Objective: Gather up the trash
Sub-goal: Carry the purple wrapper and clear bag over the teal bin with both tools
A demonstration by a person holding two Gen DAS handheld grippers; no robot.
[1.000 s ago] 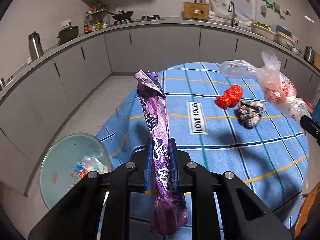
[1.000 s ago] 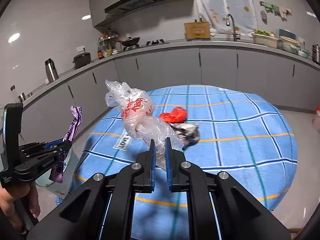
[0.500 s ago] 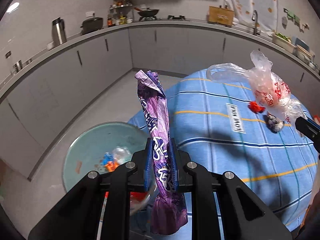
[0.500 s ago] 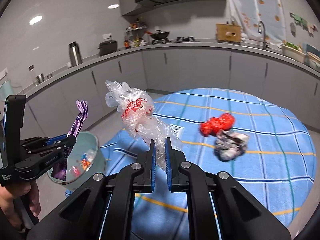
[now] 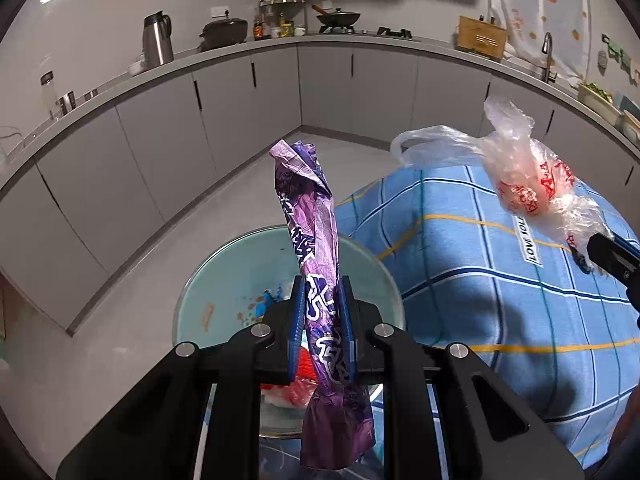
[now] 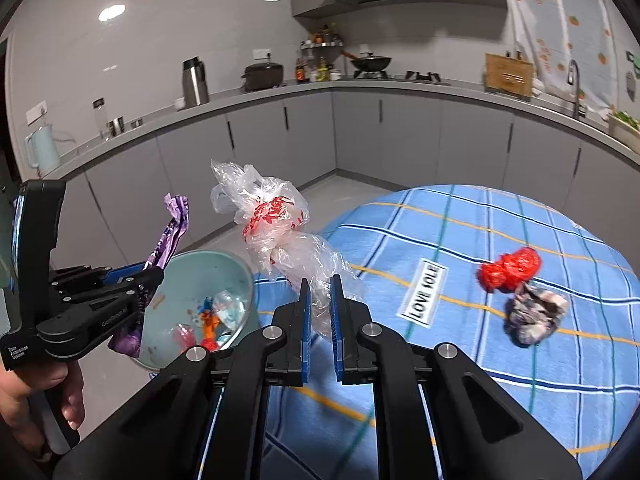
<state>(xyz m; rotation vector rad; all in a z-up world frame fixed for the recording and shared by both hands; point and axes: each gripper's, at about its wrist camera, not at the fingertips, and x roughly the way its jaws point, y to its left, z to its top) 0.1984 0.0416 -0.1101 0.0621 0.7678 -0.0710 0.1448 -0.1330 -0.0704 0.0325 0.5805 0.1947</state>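
Lighting: dim, cool indoor light from recessed ceiling lamps (image 6: 112, 13) above and left of the grippers. Shadows: soft dark patches on the blue tablecloth (image 5: 500, 312) ahead of the left gripper (image 5: 322, 322). Distortion: strong fisheye; counter (image 6: 400, 84) bows, corners black. Blur: slight motion smear on the crumpled grey wad (image 6: 534, 314), right of the right gripper (image 6: 320, 312).

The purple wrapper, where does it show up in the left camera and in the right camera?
Left wrist view: purple wrapper stands centre, pinched in the left tongs, above the bin.
Right wrist view: it sits at far left, beside the bin.
Shared landmark: the LOVE SOLE label on the tablecloth.
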